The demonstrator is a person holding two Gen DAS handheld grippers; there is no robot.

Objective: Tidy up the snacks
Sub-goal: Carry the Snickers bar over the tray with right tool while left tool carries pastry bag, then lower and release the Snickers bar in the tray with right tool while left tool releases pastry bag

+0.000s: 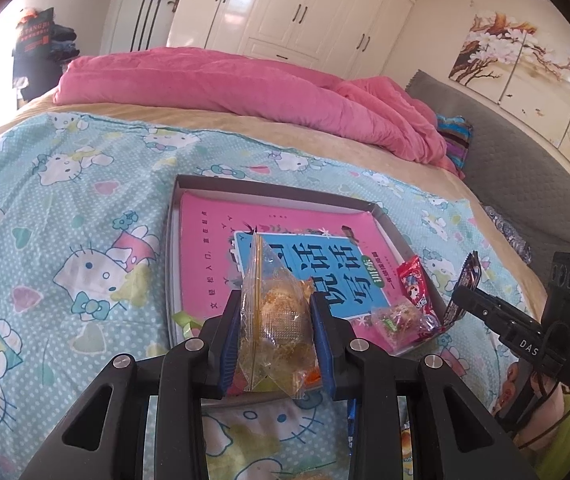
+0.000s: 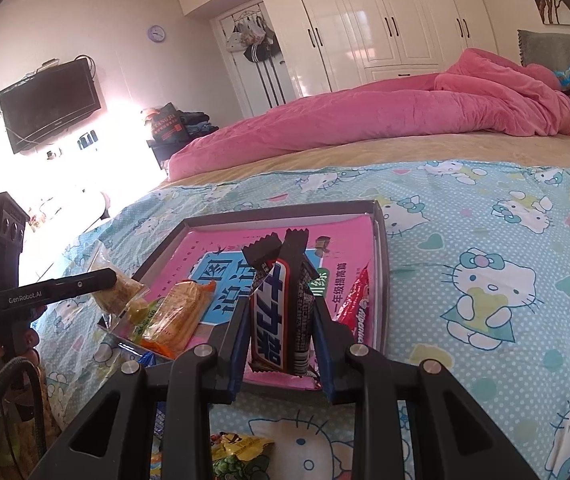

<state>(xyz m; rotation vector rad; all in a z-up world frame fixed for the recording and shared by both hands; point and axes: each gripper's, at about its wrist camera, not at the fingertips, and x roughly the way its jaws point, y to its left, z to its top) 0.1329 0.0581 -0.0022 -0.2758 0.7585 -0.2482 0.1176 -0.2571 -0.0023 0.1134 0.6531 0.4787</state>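
Observation:
My left gripper (image 1: 276,300) is shut on a clear bag of golden pastry (image 1: 273,320), held upright over the near edge of a shallow grey tray (image 1: 269,190). A pink and blue book (image 1: 285,256) lines the tray. A red wrapper (image 1: 413,280) and a small clear candy packet (image 1: 397,320) lie at its right side. My right gripper (image 2: 281,308) is shut on dark chocolate bars (image 2: 281,312), standing upright above the tray's (image 2: 381,240) near edge. An orange-tinted packet (image 2: 177,312) rests in the tray's left corner. Each gripper shows in the other's view: right (image 1: 459,294), left (image 2: 113,276).
The tray sits on a blue cartoon-cat sheet (image 1: 65,240) over a bed, with a pink duvet (image 1: 225,84) behind it. Loose snack packets (image 2: 237,456) lie on the sheet near me. A grey headboard (image 1: 525,168) stands on the right, white wardrobes (image 2: 385,20) at the back.

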